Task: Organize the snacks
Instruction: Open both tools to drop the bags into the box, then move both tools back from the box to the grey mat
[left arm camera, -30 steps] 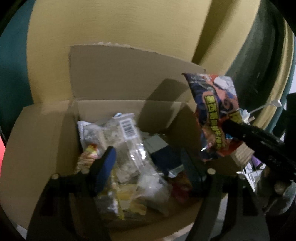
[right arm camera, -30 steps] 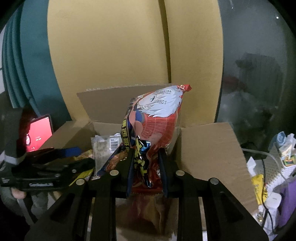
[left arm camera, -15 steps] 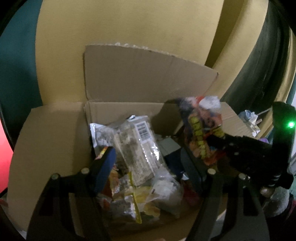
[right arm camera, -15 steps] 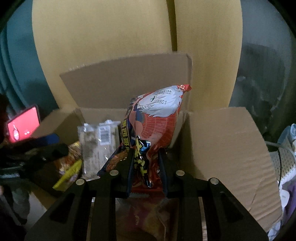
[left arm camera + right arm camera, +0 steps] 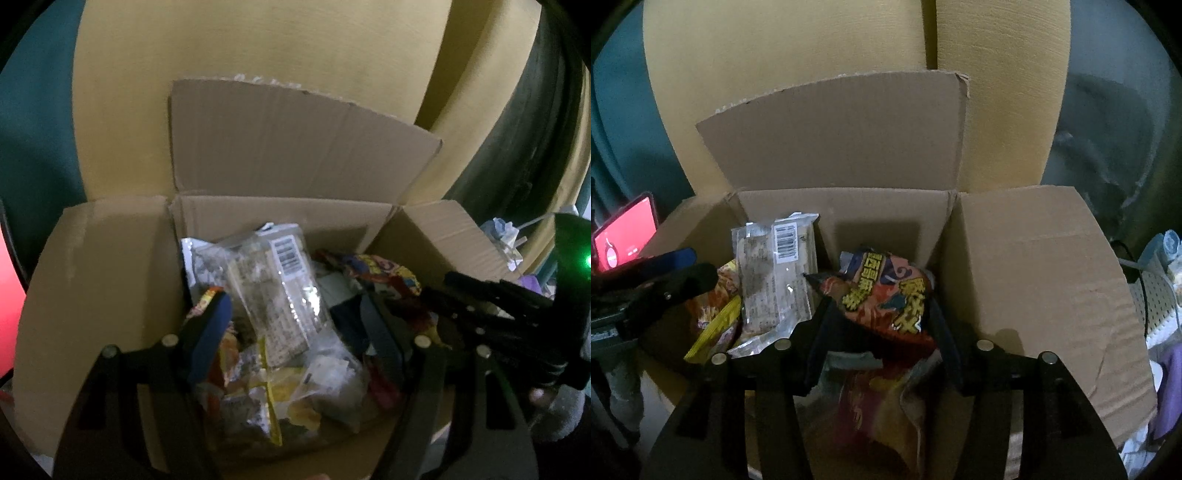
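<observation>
Snack bag (image 5: 886, 295) between just-opening right tongs (image 5: 879, 321)

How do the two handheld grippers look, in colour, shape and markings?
Both are black, each with two flat linkage arms carrying round silver pivot pins. The left gripper has long finger pads with a blue face. The right gripper has similar dark pads; seen from the left wrist view, its body carries a small green light.

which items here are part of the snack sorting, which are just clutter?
In play:
- cardboard box
- red cartoon snack bag, lying in the box between the right gripper's just-opened jaws
- clear barcode packet
- left gripper

Clutter:
- red-screen phone
- yellow wall
</observation>
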